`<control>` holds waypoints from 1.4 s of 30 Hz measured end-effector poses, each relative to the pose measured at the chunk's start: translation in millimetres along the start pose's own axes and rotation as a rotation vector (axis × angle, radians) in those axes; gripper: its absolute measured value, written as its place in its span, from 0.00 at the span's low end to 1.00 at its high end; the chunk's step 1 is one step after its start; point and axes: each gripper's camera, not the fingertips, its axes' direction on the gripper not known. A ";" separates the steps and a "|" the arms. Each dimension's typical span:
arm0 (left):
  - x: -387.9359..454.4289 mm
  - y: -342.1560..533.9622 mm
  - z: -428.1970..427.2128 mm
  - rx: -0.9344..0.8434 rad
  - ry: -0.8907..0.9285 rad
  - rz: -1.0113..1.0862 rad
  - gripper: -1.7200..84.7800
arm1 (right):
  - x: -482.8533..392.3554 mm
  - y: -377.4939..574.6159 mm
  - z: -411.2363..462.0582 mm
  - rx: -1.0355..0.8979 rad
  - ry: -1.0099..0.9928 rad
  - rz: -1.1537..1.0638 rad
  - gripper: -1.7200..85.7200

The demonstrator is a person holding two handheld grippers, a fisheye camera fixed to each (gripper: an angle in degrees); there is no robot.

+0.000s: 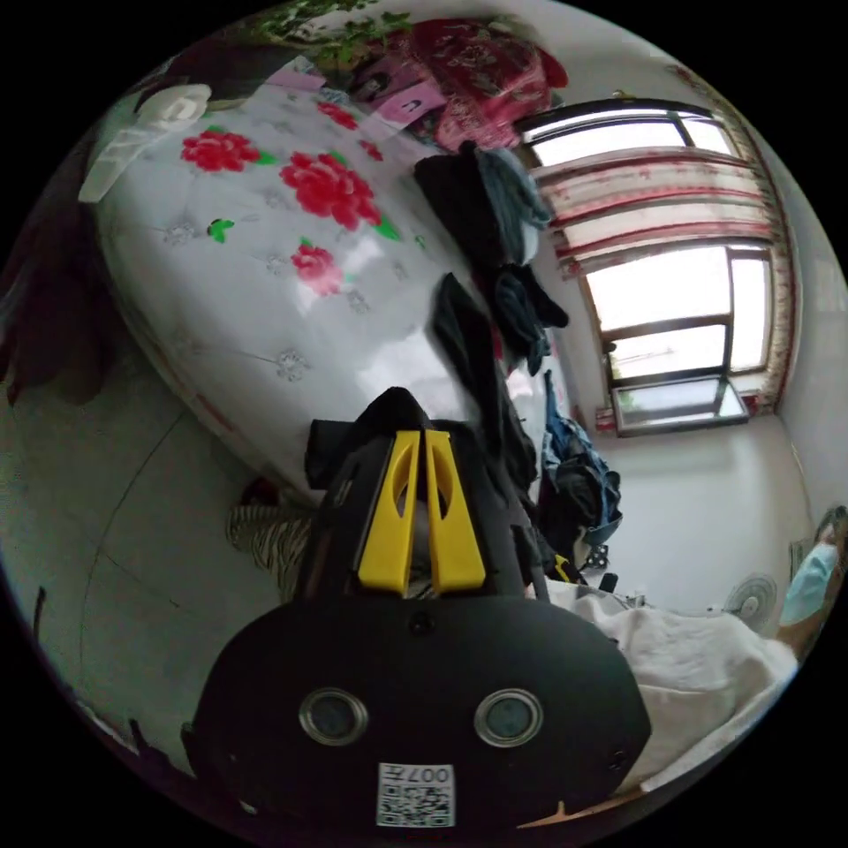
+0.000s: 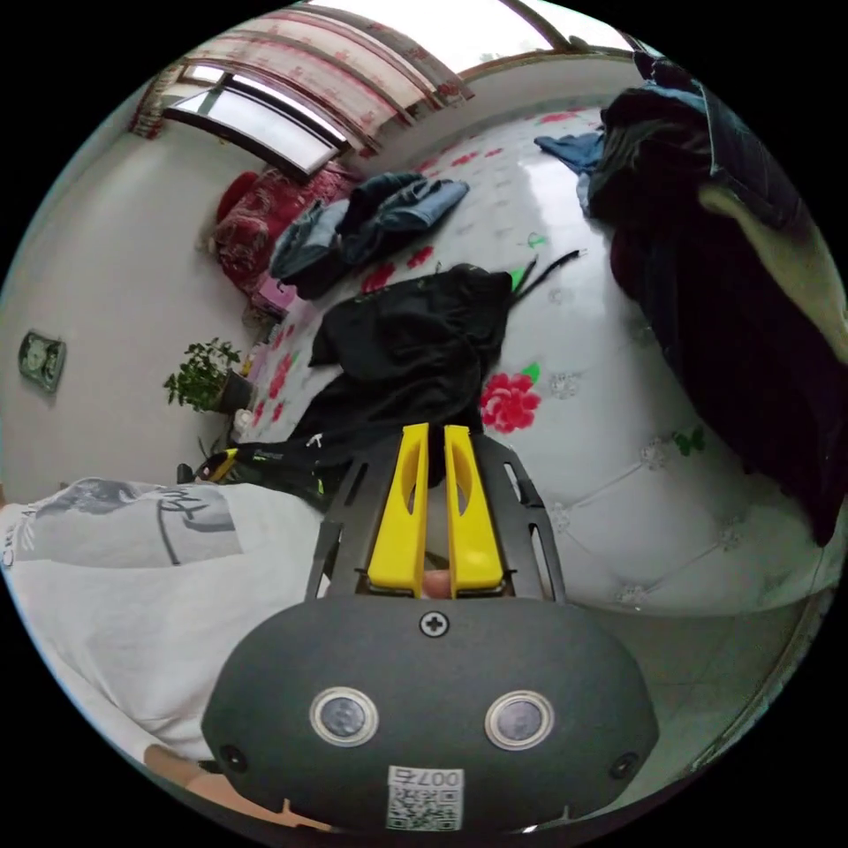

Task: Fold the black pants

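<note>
The black pants (image 2: pixel 415 340) lie spread and rumpled on the white flowered bed cover (image 2: pixel 609 389), with a drawstring trailing off their far end. My right gripper (image 2: pixel 435 430) reaches their near edge; its yellow jaws stand almost together with the black cloth at their tips. In the left gripper view the pants (image 1: pixel 468 353) run as a dark band across the bed cover (image 1: pixel 265 265) toward me. A fold of them is bunched over the tips of my left gripper (image 1: pixel 422 437), whose jaws are pressed close on it.
Jeans and dark clothes (image 2: pixel 371 216) are heaped at the bed's far side, and a big dark pile (image 2: pixel 707 265) sits to the right. A potted plant (image 2: pixel 208 375) stands by the wall. A person's white shirt (image 2: pixel 132 548) is close on the left. Tiled floor (image 1: pixel 106 530) lies beside the bed.
</note>
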 end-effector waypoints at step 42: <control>69.5 -209.8 126.0 -0.159 -0.383 0.278 0.11 | -21.5 12.4 48.4 0.061 0.155 0.257 0.02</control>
